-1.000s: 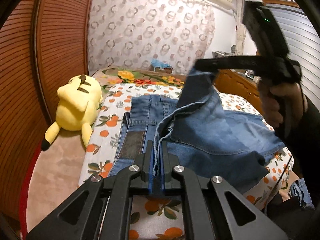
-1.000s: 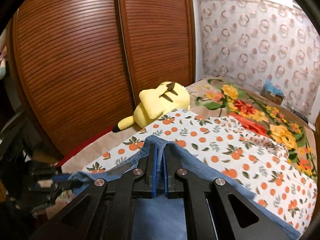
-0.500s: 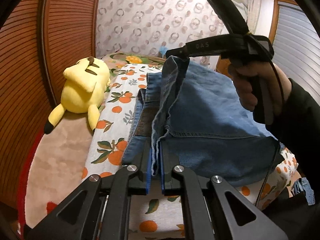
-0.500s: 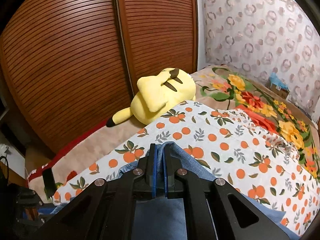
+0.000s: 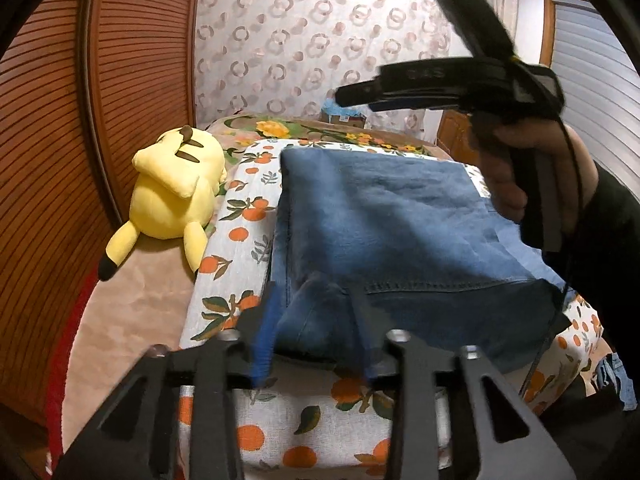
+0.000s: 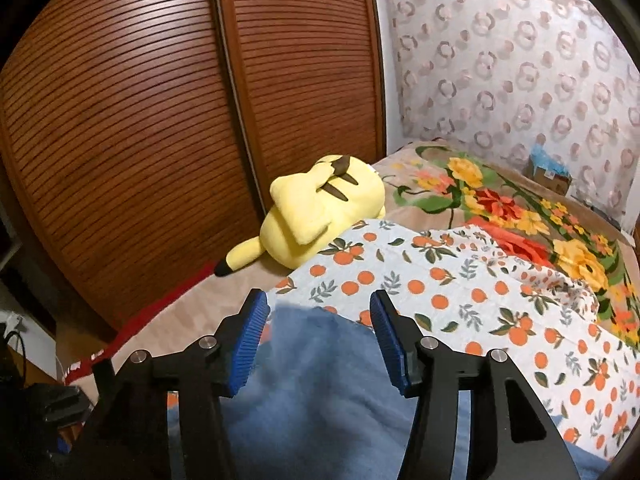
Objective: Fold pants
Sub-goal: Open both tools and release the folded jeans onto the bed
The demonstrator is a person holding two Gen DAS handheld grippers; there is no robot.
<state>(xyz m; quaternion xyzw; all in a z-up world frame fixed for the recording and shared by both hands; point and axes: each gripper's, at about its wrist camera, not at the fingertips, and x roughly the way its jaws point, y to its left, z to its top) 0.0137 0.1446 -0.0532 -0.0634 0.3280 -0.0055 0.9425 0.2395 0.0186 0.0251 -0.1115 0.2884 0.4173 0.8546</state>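
Note:
The blue jeans point(image 5: 384, 220) lie folded in a flat stack on the orange-print quilt point(image 5: 240, 236). My left gripper point(image 5: 314, 320) is open, its blue pads on either side of the near edge of the jeans, holding nothing. My right gripper point(image 6: 318, 330) is open just above the far edge of the jeans point(image 6: 320, 384), empty. In the left wrist view the right gripper point(image 5: 356, 96) hovers above the far right of the stack, held by a hand.
A yellow plush toy point(image 5: 172, 192) lies on the bed left of the jeans; it also shows in the right wrist view point(image 6: 316, 212). A brown slatted wardrobe point(image 6: 140, 120) stands along the left. A floral blanket point(image 6: 520, 208) covers the far bed.
Both grippers have opened and let go of the denim. The lifted fold has dropped flat onto the rest of the jeans. The right gripper has risen above the stack.

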